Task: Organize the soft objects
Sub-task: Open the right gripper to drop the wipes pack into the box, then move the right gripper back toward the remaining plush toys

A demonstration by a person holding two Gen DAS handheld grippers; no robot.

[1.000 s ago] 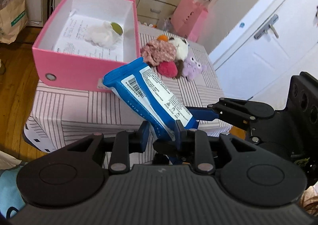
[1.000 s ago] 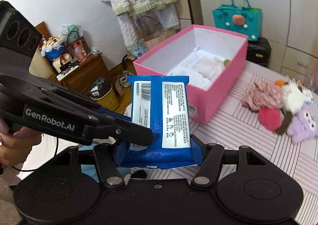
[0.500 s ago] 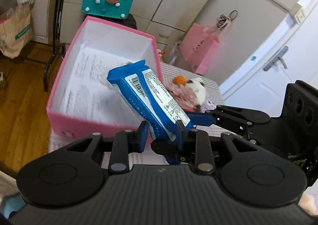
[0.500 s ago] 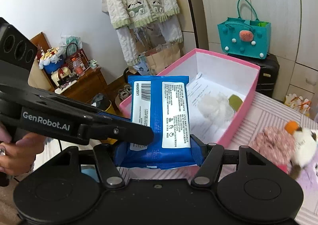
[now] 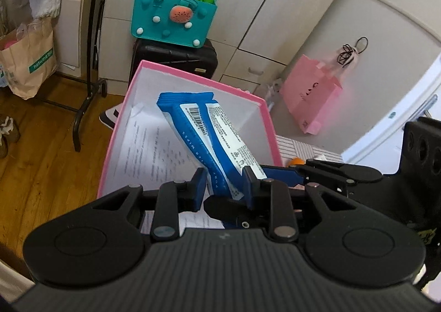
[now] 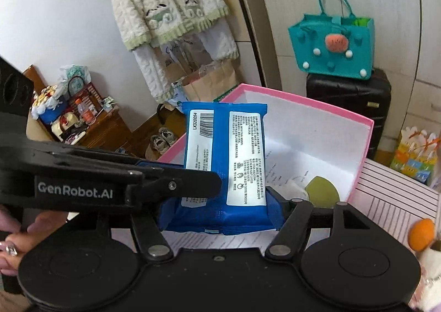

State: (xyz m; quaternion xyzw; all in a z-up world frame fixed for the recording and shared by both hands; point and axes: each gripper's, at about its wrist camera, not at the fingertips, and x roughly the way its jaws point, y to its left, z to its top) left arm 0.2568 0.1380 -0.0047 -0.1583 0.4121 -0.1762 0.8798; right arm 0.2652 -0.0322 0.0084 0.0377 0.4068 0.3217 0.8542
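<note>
A blue pack of wet wipes (image 5: 209,144) is held by both grippers over the open pink box (image 5: 193,76). My left gripper (image 5: 224,184) is shut on its thin edge. My right gripper (image 6: 220,210) is shut across its wide lower end (image 6: 226,157); its arm also shows in the left wrist view (image 5: 325,174). The box (image 6: 366,130) has white walls, printed paper on its floor and a white and green soft toy (image 6: 317,190) inside. An orange soft ball (image 6: 420,233) lies on the striped cloth outside the box.
A teal felt bag (image 5: 173,17) sits on a black suitcase (image 5: 171,61) behind the box. A pink paper bag (image 5: 311,97) hangs at the right. A black clothes rack (image 5: 88,69) and a brown paper bag (image 5: 27,64) stand on the wooden floor at left.
Both grippers have carried the wipes pack forward from above the table's edge to above the inside of the pink box. The pile of soft toys has slid out of the left view.
</note>
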